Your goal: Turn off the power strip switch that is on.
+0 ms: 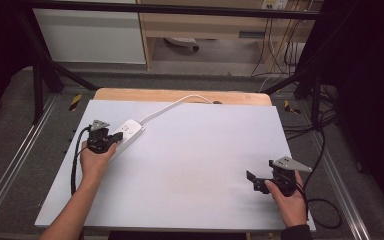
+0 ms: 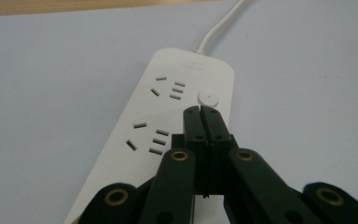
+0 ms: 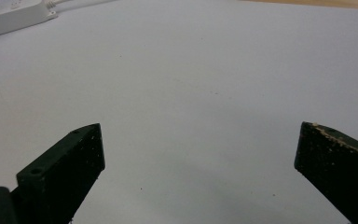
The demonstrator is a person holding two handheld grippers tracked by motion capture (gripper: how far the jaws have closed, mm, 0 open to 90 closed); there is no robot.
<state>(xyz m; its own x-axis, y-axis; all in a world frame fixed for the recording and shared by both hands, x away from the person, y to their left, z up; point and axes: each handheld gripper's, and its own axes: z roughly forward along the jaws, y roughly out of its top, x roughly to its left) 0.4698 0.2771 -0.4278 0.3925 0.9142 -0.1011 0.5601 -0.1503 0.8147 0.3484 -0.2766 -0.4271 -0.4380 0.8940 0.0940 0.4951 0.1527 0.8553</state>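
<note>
My left tool (image 2: 200,108) hovers over the white power strip (image 2: 168,126), its two jaws pressed together with nothing between them, the tips just short of the strip's round button (image 2: 208,97). The power strip lies slanted at the far left of the pale surface (image 1: 190,165), its white cord (image 1: 172,106) running off toward the wooden far edge. In the high view my left hand (image 1: 94,162) holds that tool right at the strip's near end. My right tool (image 3: 199,154) sits well apart at the near right of the surface, jaws spread wide over bare surface, gripping nothing.
</note>
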